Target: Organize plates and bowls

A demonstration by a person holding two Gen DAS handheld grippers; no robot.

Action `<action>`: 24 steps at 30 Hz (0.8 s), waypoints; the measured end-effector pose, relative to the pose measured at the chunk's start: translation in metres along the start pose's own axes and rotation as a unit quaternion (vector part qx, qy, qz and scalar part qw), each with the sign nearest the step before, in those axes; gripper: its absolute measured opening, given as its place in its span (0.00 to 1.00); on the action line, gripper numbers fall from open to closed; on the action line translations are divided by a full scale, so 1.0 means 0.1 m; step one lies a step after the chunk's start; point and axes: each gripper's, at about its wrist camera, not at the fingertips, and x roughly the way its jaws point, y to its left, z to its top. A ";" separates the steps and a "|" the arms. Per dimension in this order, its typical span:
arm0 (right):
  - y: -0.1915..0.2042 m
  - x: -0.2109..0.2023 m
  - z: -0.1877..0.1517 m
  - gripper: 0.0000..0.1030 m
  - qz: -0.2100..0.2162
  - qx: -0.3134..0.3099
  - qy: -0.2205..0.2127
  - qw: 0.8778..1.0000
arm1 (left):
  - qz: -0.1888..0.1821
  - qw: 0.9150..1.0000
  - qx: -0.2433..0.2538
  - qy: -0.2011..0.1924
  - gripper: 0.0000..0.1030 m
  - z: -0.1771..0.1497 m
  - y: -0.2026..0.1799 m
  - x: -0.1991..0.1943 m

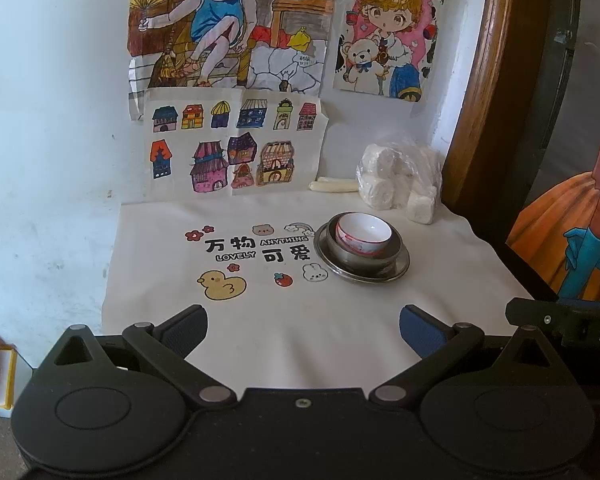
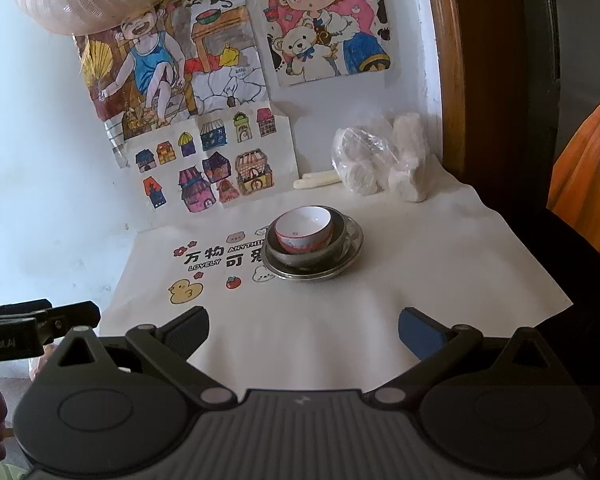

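**K:** Nearest the cameras: both grippers spread wide, nothing between the pads. Left gripper and right gripper hover over the near edge of the printed cloth, side by side.

**M:** Where's the stack relative to them?

**K:** Ahead of both. Ceramic bowl sits nested in a steel bowl, which sits on a steel plate. From the left gripper the stack lies forward and to the right. From the right gripper it's nearly dead ahead, ceramic bowl close to centreline.

**M:** Long axis?

**K:** None, all round. Approach angle isn't constrained; rim grip works from any side.

**M:** Which hand is nearer?

**K:** Right, I'd judge. Better lined up too. Looks already nested, so the task may be close to done.

**M:** Behind the stack?

**K:** Plastic bag of white lumps just beyond it, near the wooden frame. Drawings on the wall, further back. Keep clear of the bag when reaching.
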 end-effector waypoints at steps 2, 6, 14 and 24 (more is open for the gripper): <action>0.00 0.00 0.00 1.00 0.000 0.000 0.001 1.000 | -0.001 1.000 0.002 0.001 0.99 0.00 0.00 0.00; 0.00 0.00 0.00 1.00 -0.002 0.001 0.001 1.000 | -0.003 1.000 0.006 0.003 0.99 0.00 0.00 0.01; -0.01 0.02 0.01 1.00 -0.003 0.001 0.002 1.000 | -0.007 1.000 0.009 0.007 0.99 0.01 0.00 0.02; -0.03 0.04 0.01 1.00 -0.002 0.001 0.005 1.000 | -0.008 1.000 0.010 0.010 0.99 0.01 0.01 0.03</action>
